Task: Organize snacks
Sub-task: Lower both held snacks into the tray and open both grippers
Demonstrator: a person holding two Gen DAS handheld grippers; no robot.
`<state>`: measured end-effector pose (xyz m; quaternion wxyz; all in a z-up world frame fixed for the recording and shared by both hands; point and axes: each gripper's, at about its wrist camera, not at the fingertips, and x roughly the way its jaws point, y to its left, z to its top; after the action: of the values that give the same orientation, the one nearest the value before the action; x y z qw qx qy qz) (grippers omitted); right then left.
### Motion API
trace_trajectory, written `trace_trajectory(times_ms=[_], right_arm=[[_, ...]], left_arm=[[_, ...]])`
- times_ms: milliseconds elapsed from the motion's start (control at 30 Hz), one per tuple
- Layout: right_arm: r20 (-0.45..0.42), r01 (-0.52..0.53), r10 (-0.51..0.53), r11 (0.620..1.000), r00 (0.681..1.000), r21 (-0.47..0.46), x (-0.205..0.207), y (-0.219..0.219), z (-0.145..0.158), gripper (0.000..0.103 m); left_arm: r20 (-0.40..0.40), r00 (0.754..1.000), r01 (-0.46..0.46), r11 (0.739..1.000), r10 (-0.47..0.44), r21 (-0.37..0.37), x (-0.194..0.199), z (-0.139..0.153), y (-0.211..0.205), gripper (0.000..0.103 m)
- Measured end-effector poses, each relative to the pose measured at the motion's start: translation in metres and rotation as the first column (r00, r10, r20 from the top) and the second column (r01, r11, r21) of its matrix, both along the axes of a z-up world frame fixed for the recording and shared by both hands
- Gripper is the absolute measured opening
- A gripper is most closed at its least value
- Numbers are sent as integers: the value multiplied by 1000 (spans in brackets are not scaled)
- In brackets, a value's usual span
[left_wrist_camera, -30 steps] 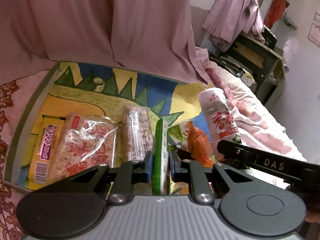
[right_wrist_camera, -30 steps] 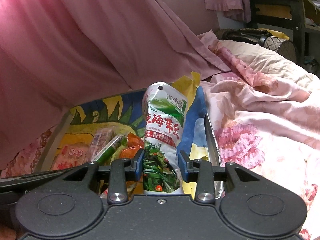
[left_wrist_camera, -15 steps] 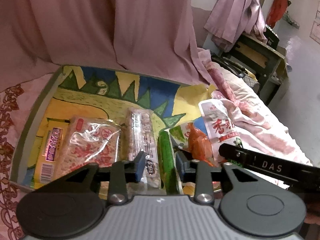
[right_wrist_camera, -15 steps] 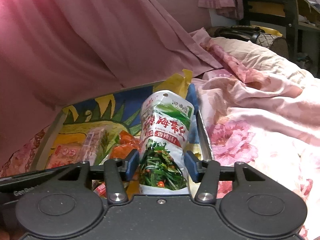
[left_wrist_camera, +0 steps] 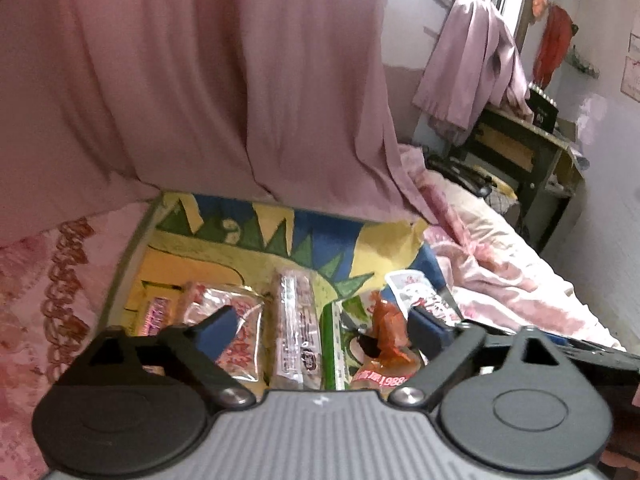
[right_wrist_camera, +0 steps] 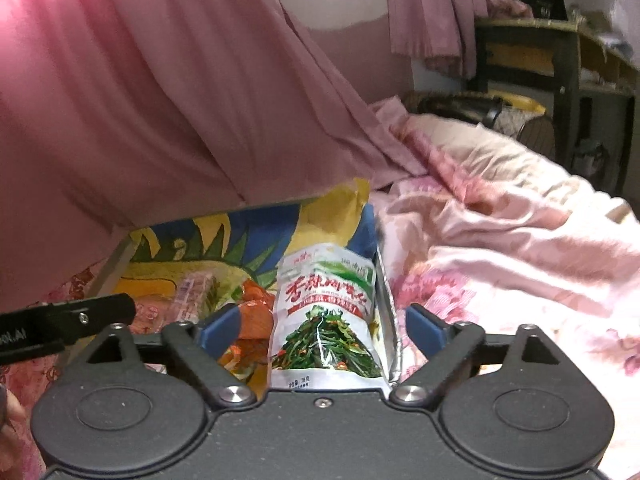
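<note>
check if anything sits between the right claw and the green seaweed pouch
Nothing visible does. The right claw stands open, its jaws having just spread, and the seaweed pouch lies between them in the tray, untouched by either pad.

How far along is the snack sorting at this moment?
Mostly done, it seems: snack packets lie in a row in the tray. The seaweed pouch leans at its right edge. The left gripper and right gripper have just been opening, neither gripping. I see no loose snacks left outside.
</note>
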<state>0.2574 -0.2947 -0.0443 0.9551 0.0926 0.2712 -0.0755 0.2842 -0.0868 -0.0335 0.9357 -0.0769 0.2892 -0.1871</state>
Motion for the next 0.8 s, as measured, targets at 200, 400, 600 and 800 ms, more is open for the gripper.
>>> trace_trajectory(times_ms=[200, 400, 600, 800], right_arm=[[96, 0, 7, 998, 995, -68, -32, 10, 21, 100], [145, -12, 30, 993, 989, -120, -66, 21, 33, 101], [148, -2, 15, 996, 989, -86, -99, 29, 39, 102], [122, 42, -34, 997, 992, -61, -129, 33, 38, 102]], left_arm=[[38, 999, -37, 999, 36, 31, -25, 14, 8, 102], [59, 997, -55, 995, 50, 87, -52, 21, 15, 103], [56, 997, -51, 992, 45, 115, -85, 22, 29, 103], [11, 998, -67, 992, 66, 109, -109, 18, 43, 103]])
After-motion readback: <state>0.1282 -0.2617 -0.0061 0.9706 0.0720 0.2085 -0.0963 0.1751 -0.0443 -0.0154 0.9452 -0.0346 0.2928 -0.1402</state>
